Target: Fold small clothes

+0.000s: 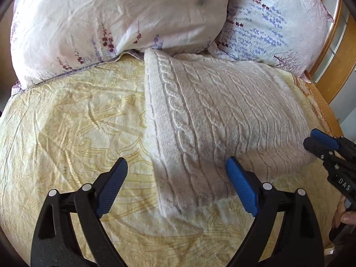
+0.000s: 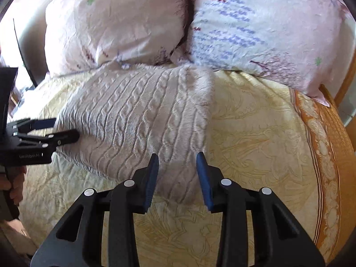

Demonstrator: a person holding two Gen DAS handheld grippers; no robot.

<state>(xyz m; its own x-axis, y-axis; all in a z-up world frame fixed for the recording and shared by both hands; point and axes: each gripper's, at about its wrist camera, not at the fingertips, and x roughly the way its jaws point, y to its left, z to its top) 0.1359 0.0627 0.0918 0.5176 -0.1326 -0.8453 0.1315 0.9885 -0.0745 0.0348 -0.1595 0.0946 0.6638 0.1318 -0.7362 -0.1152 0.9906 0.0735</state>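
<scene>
The far end of the white cable-knit sweater (image 1: 211,111) runs up under the two pillows, so its top edge is hidden, and how it is folded cannot be told. The person shows only as fingers (image 1: 347,217) at the picture's edge, wrapped round the handle of the right gripper (image 1: 320,143), most of whose body is cut off in the left wrist view. From the right wrist view the left gripper (image 2: 64,129) comes in from the side, its tips over the sweater's edge; its lettering is too blurred to read. The sweater lies along the middle of the bed, on a cream bedspread (image 1: 66,122) printed with gold scrolls and crumpled into fine creases. A plump pink-white pillow (image 1: 100,22) with purple sprigs and a pale blue flowered pillow (image 1: 273,22) crowd against its far end. An orange patterned border (image 2: 329,155) runs along the bedspread's side, with a wooden frame (image 1: 329,66) beyond. The knit is fuzzy, ribbed with raised rope-like cables. The left gripper's blue ribbed pads stand wide apart, holding nothing, over the sweater's near corner. The right gripper's jaws are parted to a moderate gap, the knit's edge below them but not pinched.
</scene>
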